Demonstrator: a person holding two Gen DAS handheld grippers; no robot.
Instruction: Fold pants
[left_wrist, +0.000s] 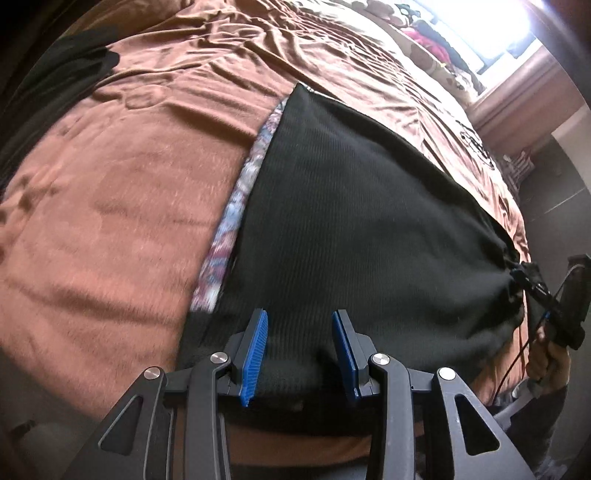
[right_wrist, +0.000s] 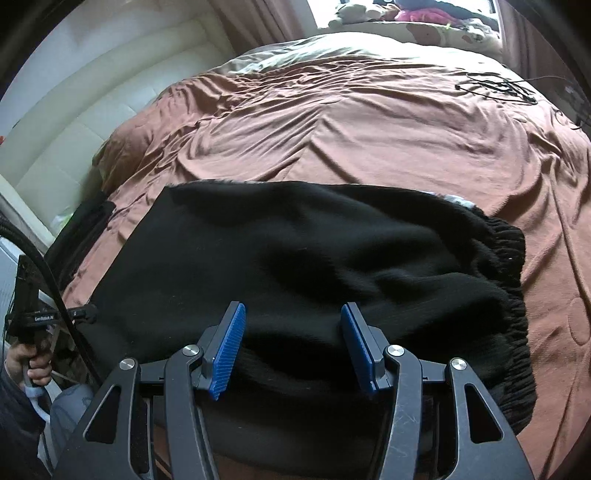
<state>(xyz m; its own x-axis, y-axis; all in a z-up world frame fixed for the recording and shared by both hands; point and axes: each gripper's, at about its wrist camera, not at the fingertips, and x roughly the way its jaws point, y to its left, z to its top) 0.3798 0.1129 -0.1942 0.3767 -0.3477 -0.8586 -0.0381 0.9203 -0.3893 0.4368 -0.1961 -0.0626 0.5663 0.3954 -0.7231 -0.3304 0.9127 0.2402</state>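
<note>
Black knitted pants (left_wrist: 351, 203) (right_wrist: 295, 240) lie folded on a brown bedspread (left_wrist: 110, 184) (right_wrist: 351, 129). Their gathered elastic waistband (right_wrist: 513, 295) is at the right in the right wrist view. A patterned strip of cloth (left_wrist: 236, 206) shows along their far-left edge. My left gripper (left_wrist: 300, 314) (right_wrist: 86, 312) has the near edge of the pants bunched between its blue pads. My right gripper (right_wrist: 293, 305) (left_wrist: 524, 275) grips a thick fold at the other near corner, and the fabric puckers toward its tip.
Another dark garment (left_wrist: 66, 66) (right_wrist: 85, 229) lies at the bed's edge beside a white padded headboard (right_wrist: 92, 110). A tangle of black cable (right_wrist: 498, 88) (left_wrist: 476, 144) rests on the far bedspread. A person's hands (left_wrist: 550, 358) (right_wrist: 29, 362) hold the gripper handles.
</note>
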